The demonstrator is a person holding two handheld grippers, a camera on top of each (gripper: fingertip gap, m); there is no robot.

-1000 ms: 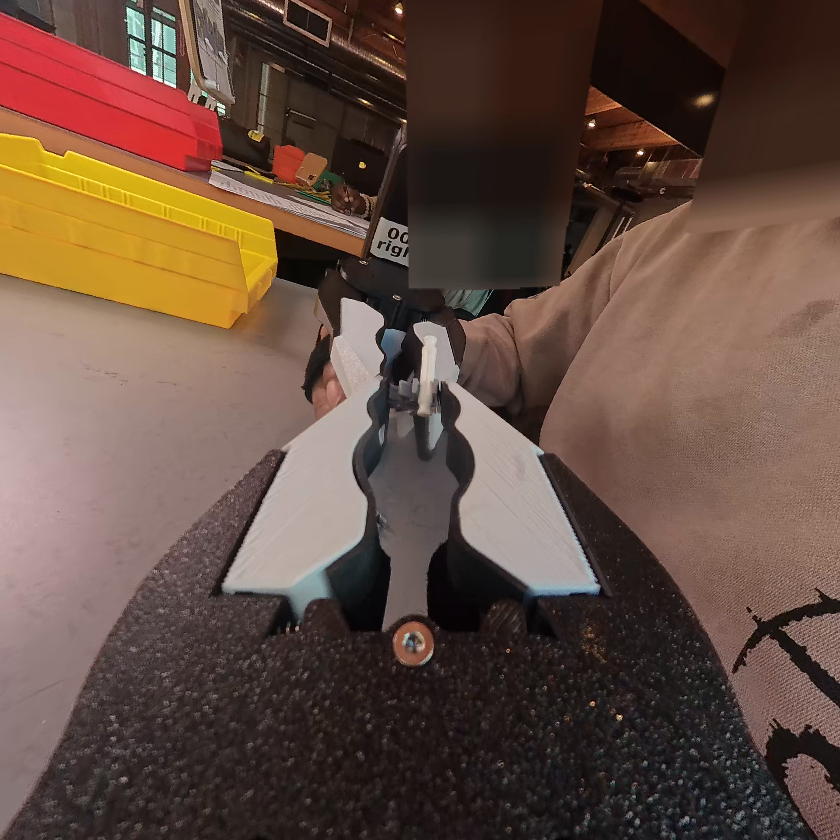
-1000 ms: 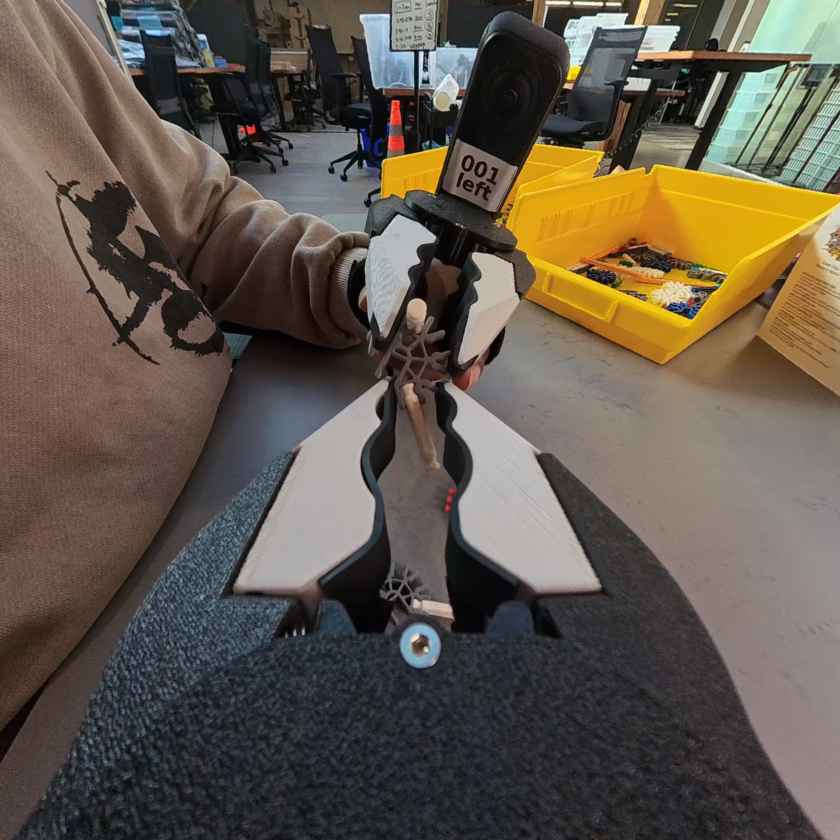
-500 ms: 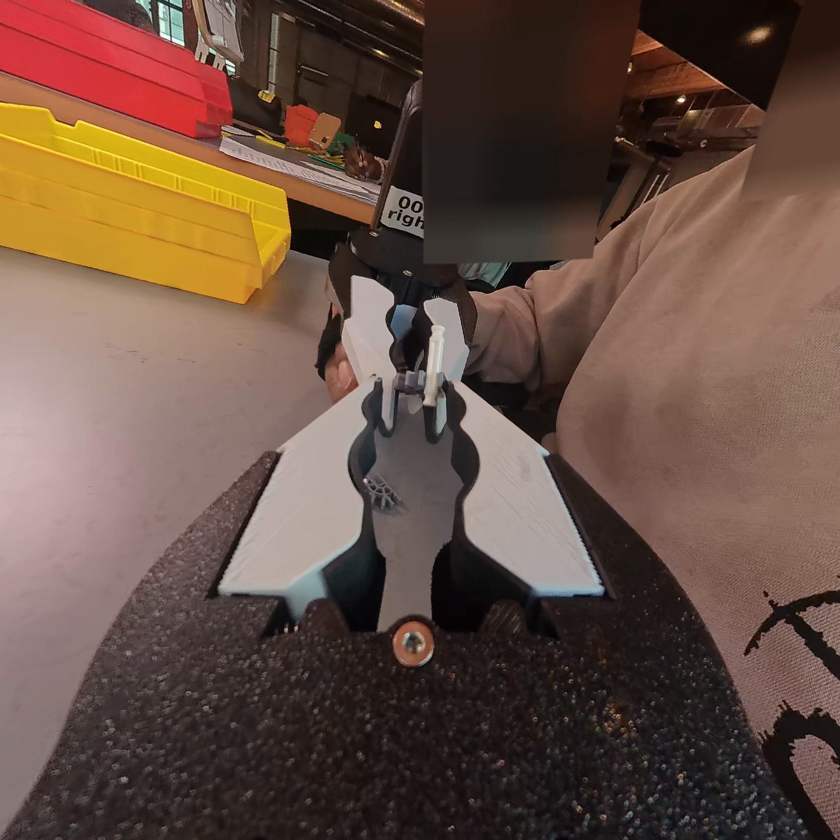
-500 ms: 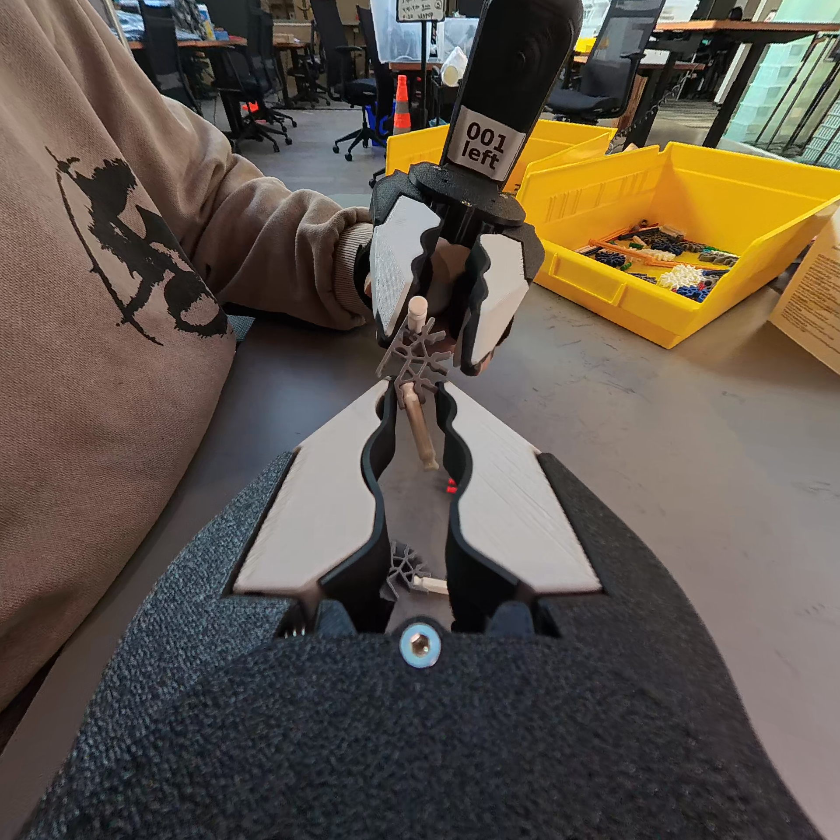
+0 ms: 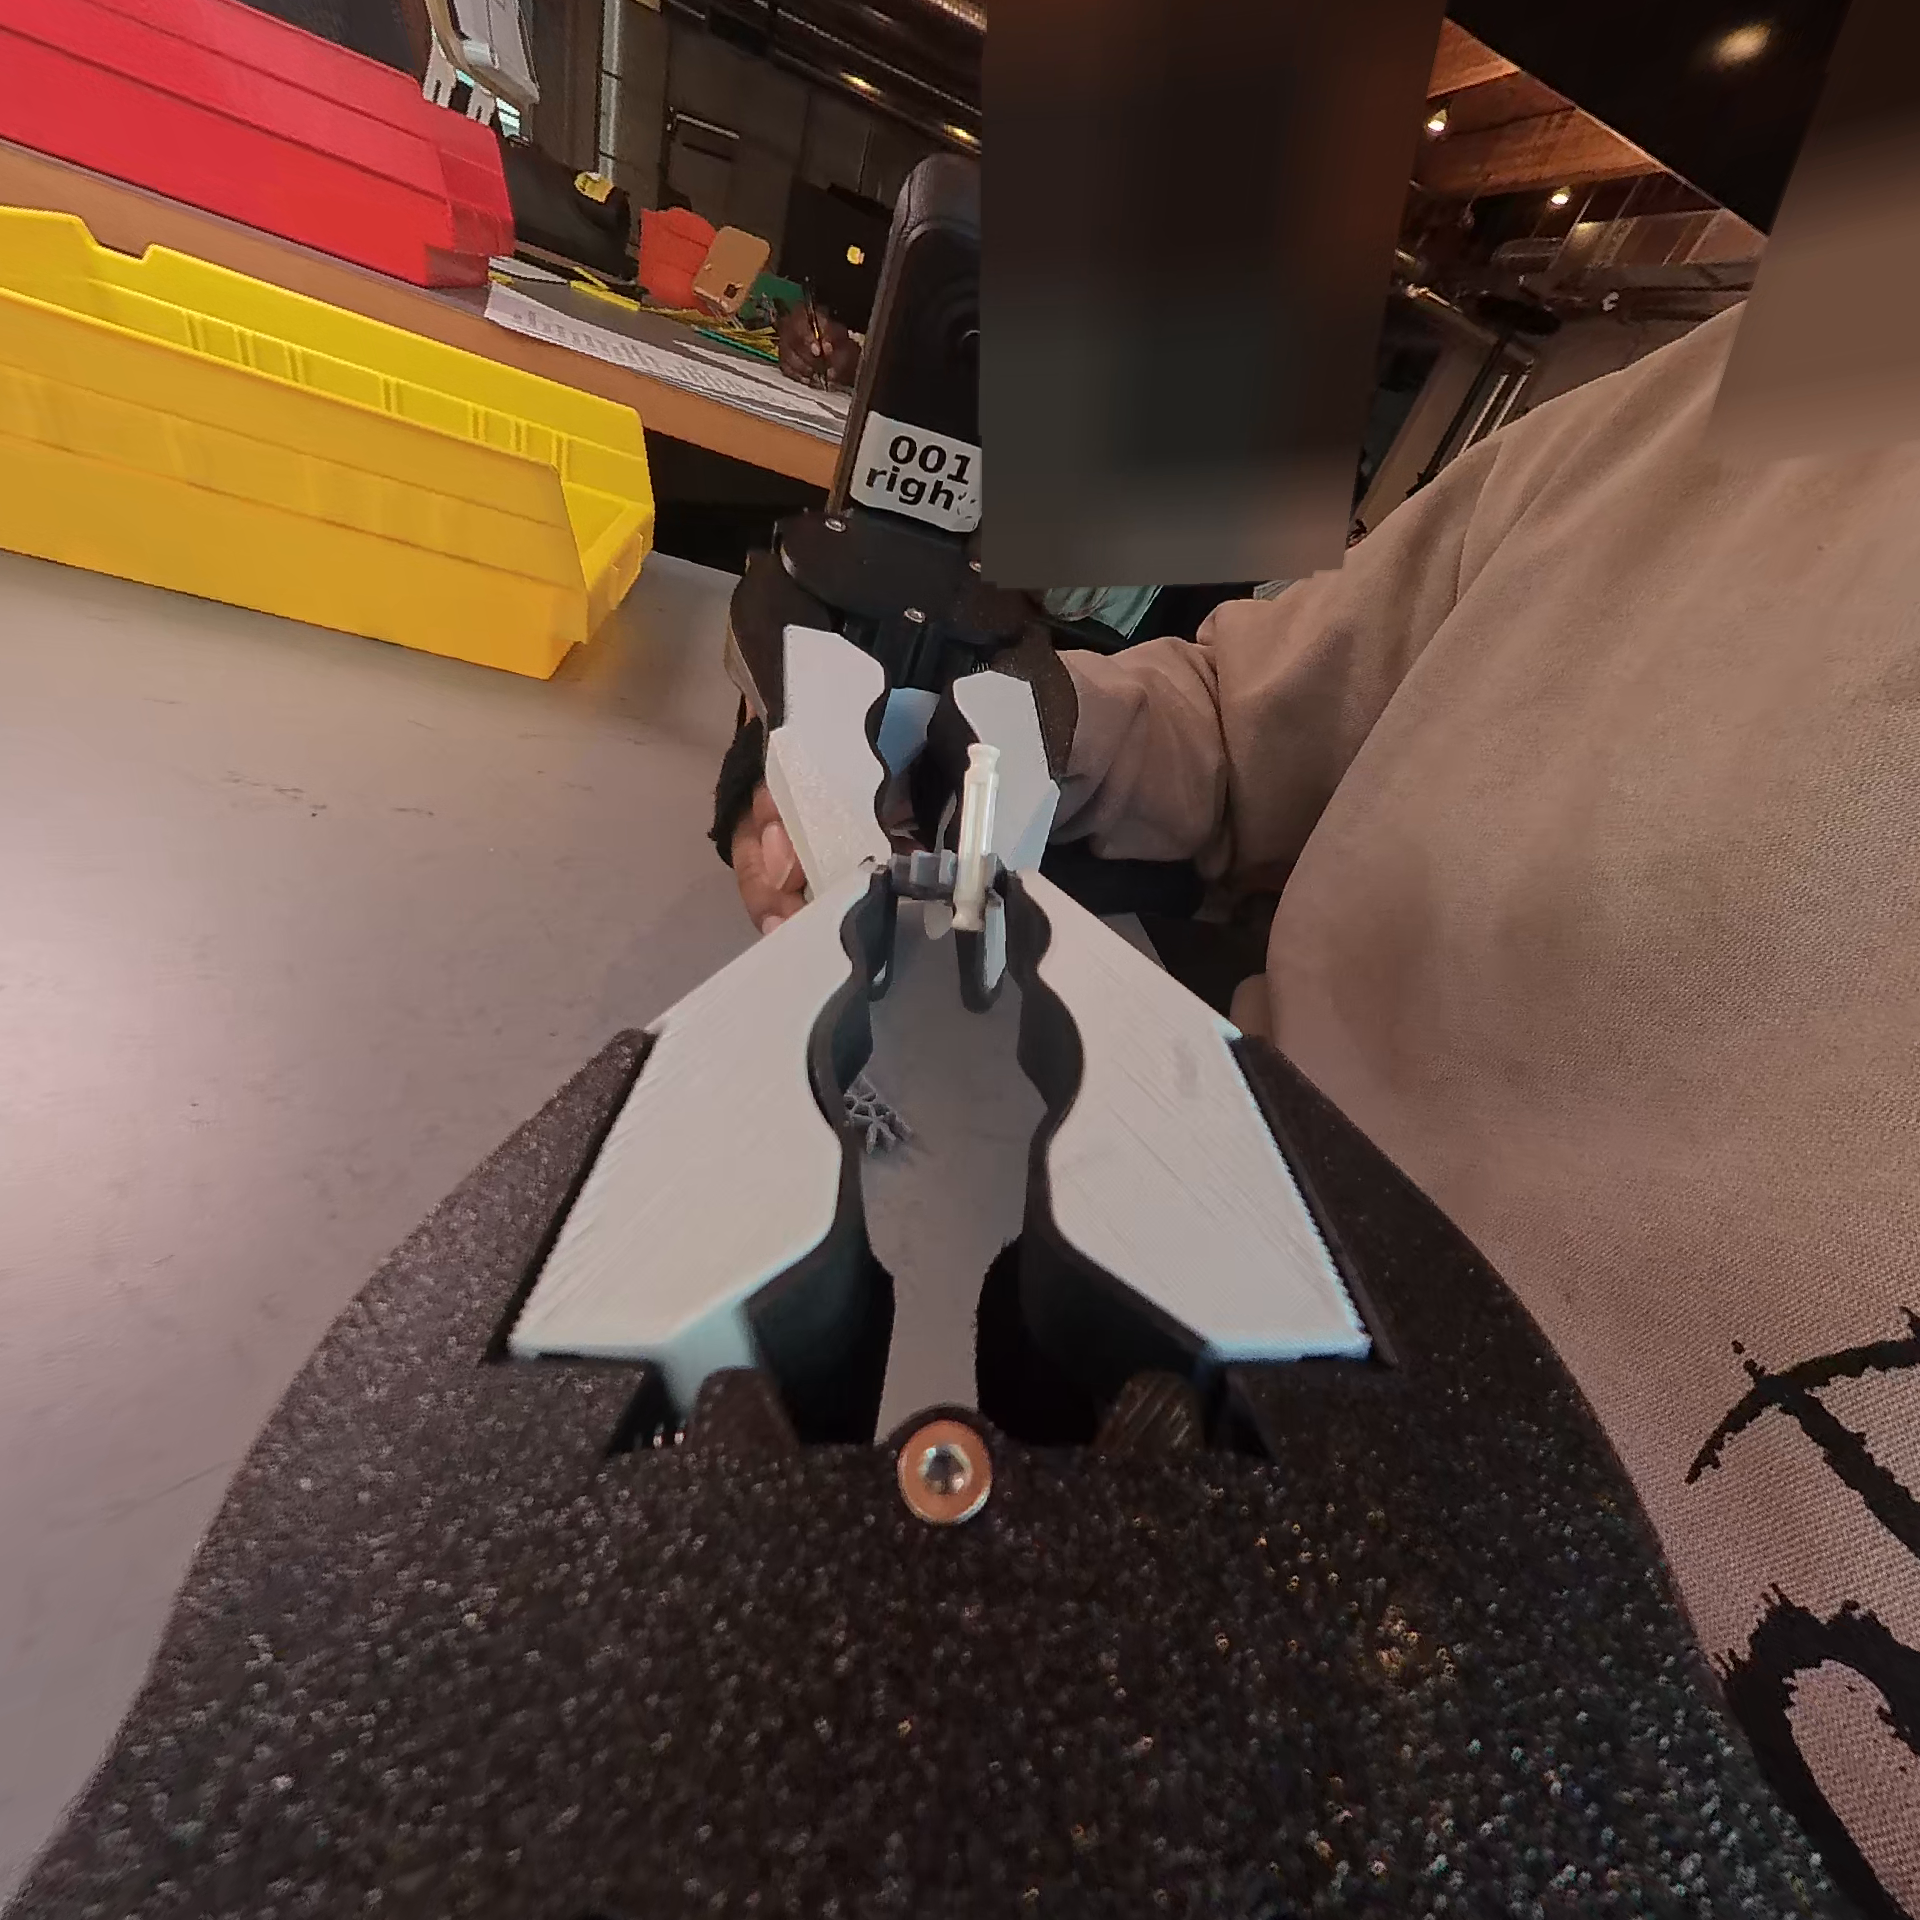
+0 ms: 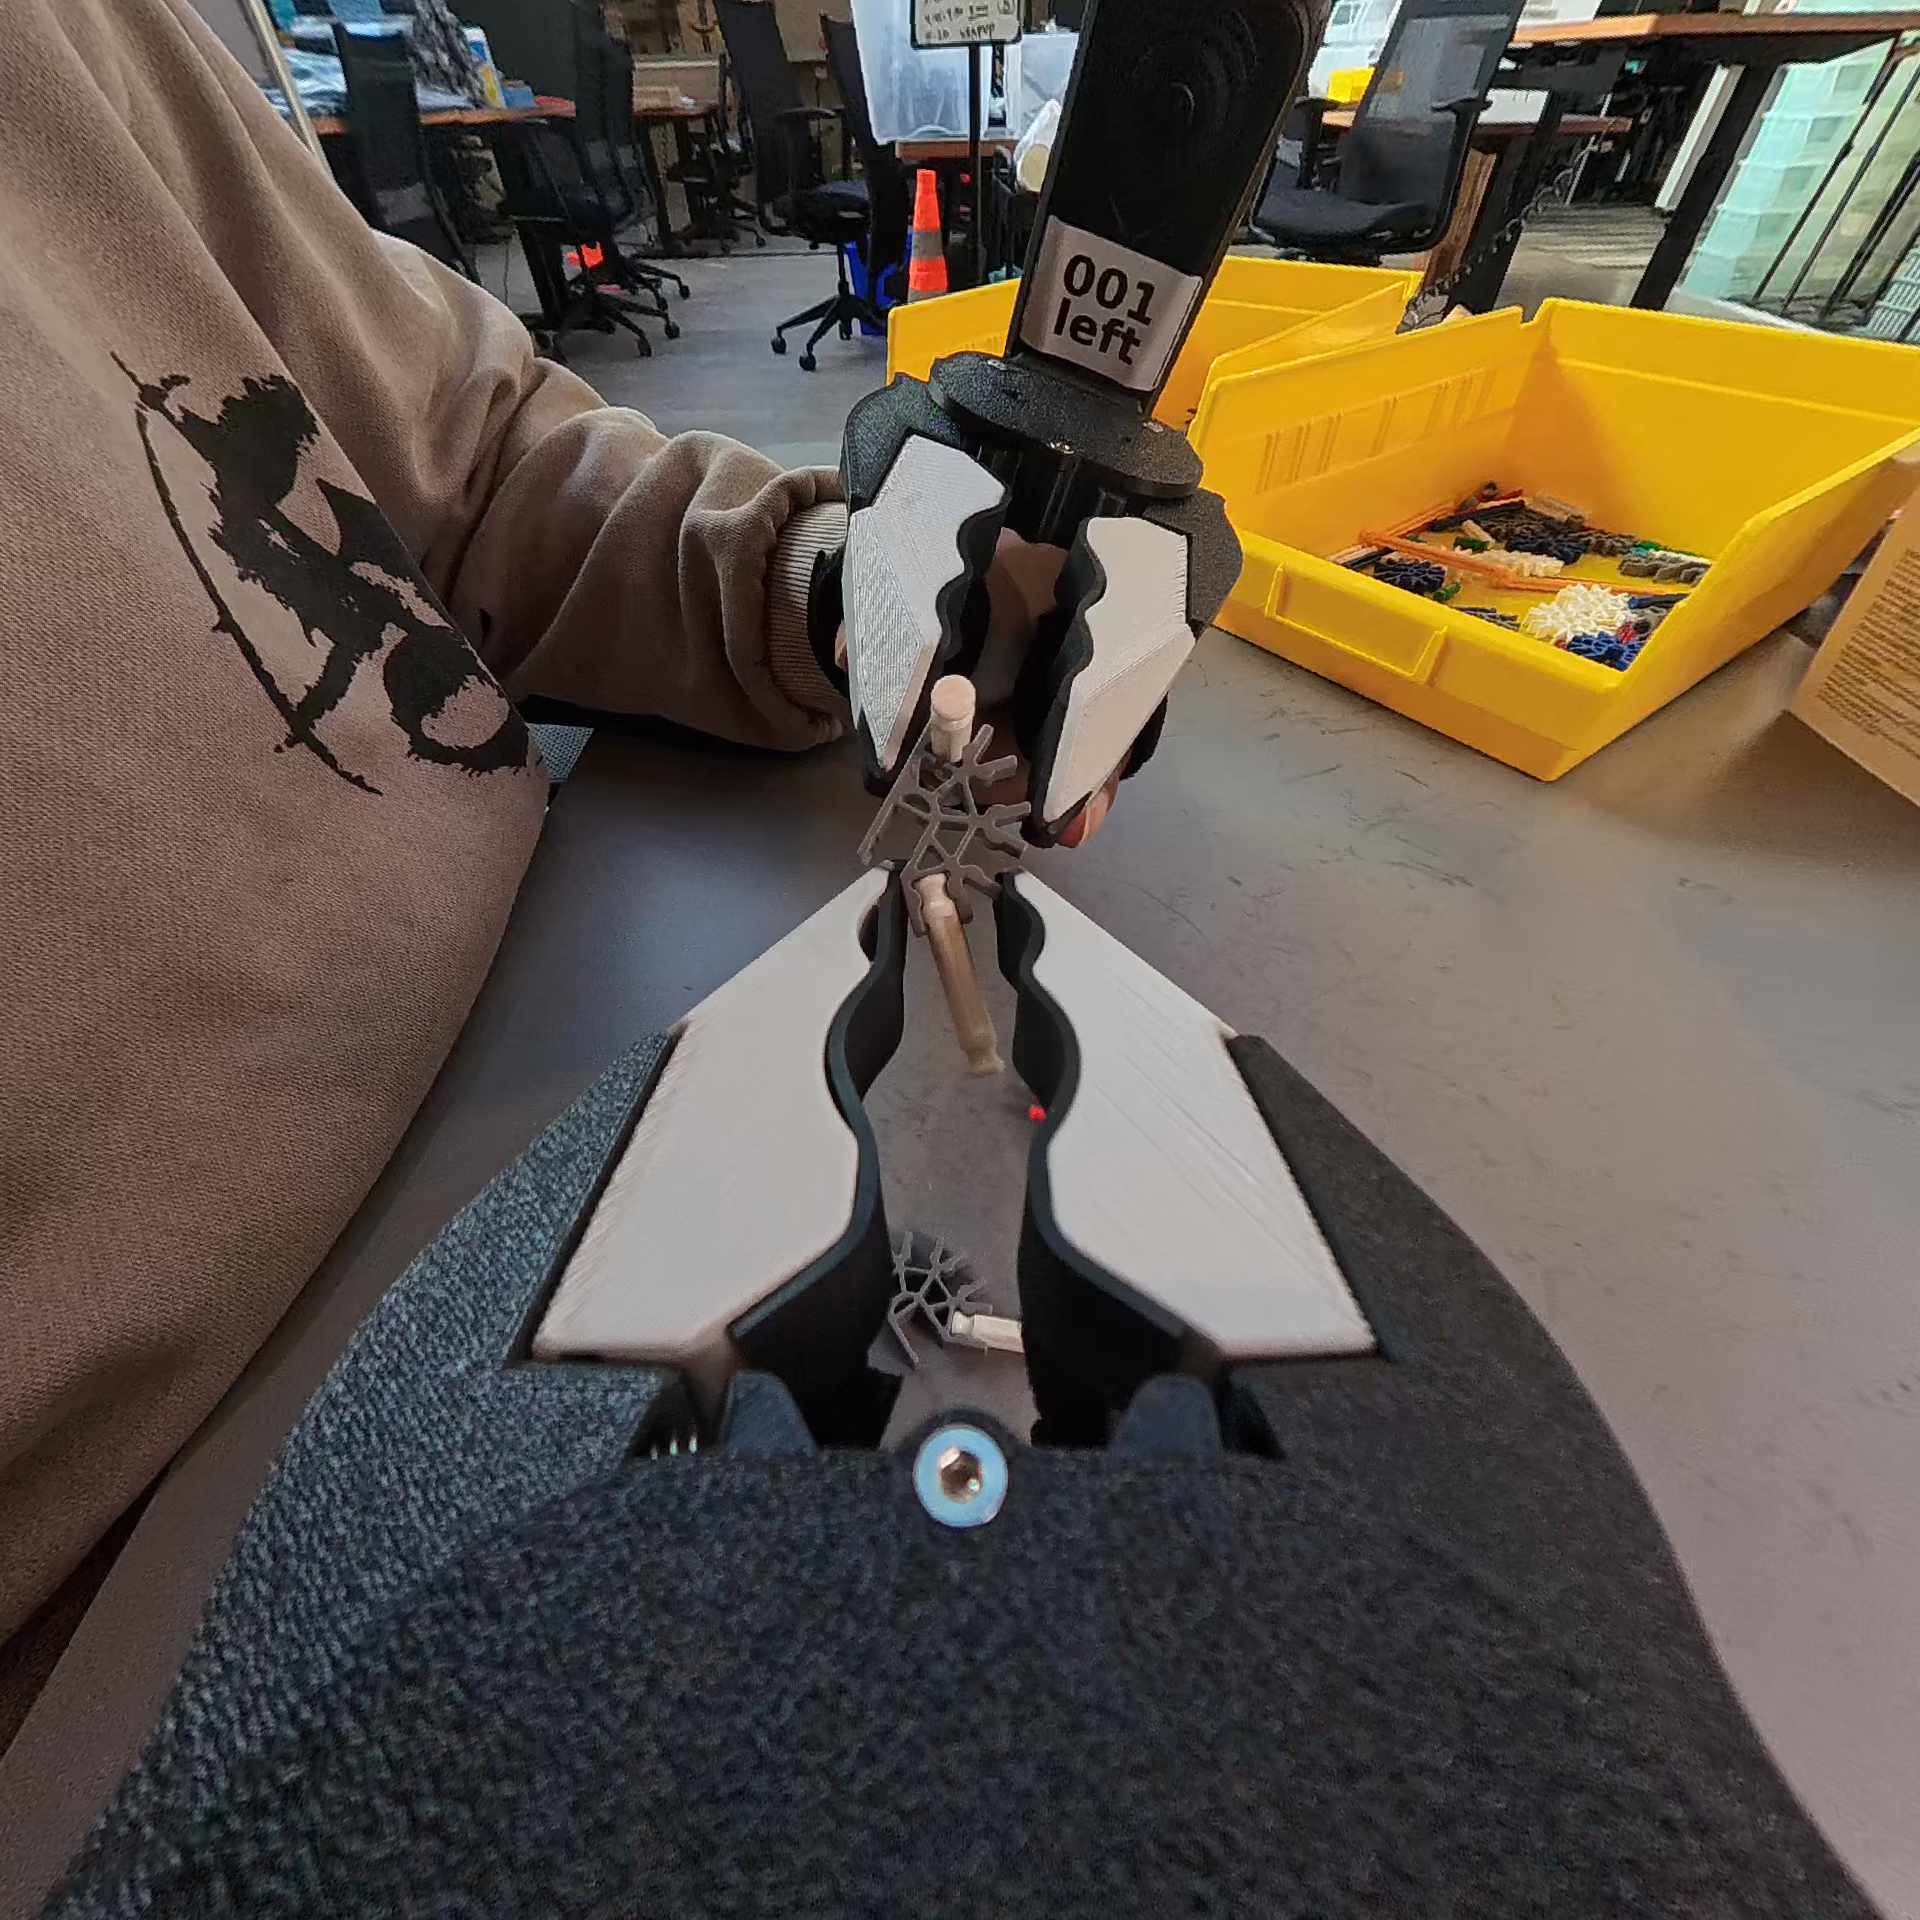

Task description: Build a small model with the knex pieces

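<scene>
My two grippers meet tip to tip above the grey table [image 6: 1455, 1039]. Between them is a grey snowflake connector [image 6: 951, 821] with a beige rod sticking up [image 6: 951, 717] and another pointing down [image 6: 961, 977]. My right gripper [image 6: 948, 883] is shut on the connector's lower part. My left gripper [image 5: 940, 883] is shut on the same connector [image 5: 920, 871], seen edge-on with its white rod [image 5: 977, 821]. A second grey connector with a short white rod lies on the table under the grippers [image 6: 930, 1299] and also shows in the left wrist view [image 5: 878, 1122].
A yellow bin [image 6: 1558, 416] holding several coloured pieces stands at the right, with another yellow bin [image 6: 935, 322] behind it. A yellow bin [image 5: 312, 468] and a red bin [image 5: 239, 135] are at the far left. A person's beige sweatshirt [image 6: 260, 623] is close by. A printed sheet [image 6: 1870, 665] is at the right edge. The grippers are tip to tip, or close to it.
Both grippers have shifted slightly together while keeping hold of the connector. The loose connector on the table now shows more fully between the fingers.
</scene>
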